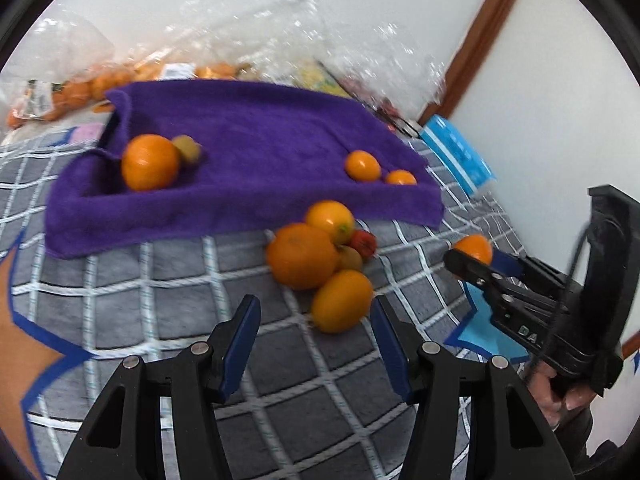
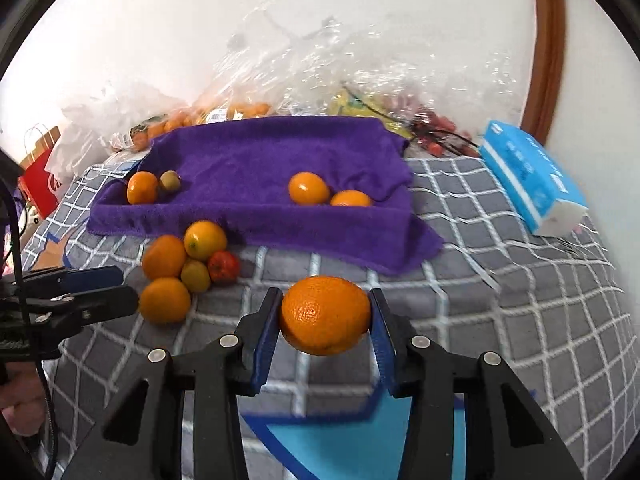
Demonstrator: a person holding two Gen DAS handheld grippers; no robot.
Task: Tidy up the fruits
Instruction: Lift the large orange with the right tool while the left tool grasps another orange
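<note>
A purple towel (image 1: 260, 160) (image 2: 272, 168) lies on the grey checked cloth. An orange (image 1: 150, 162) with a small green-brown fruit (image 1: 187, 148) rests at its left, two small oranges (image 1: 363, 165) at its right. A cluster of loose fruit (image 1: 320, 256) (image 2: 180, 264), oranges, yellowish ones and a red one, lies in front of the towel. My left gripper (image 1: 316, 332) is open and empty, just short of the cluster. My right gripper (image 2: 324, 320) is shut on an orange (image 2: 325, 314) above the cloth; it also shows in the left wrist view (image 1: 472, 258).
Clear plastic bags of fruit (image 2: 320, 80) pile along the white wall behind the towel. A blue tissue pack (image 2: 528, 184) lies at the right. A red paper bag (image 2: 38, 184) stands at the far left. Blue and orange star marks (image 1: 480, 328) are on the cloth.
</note>
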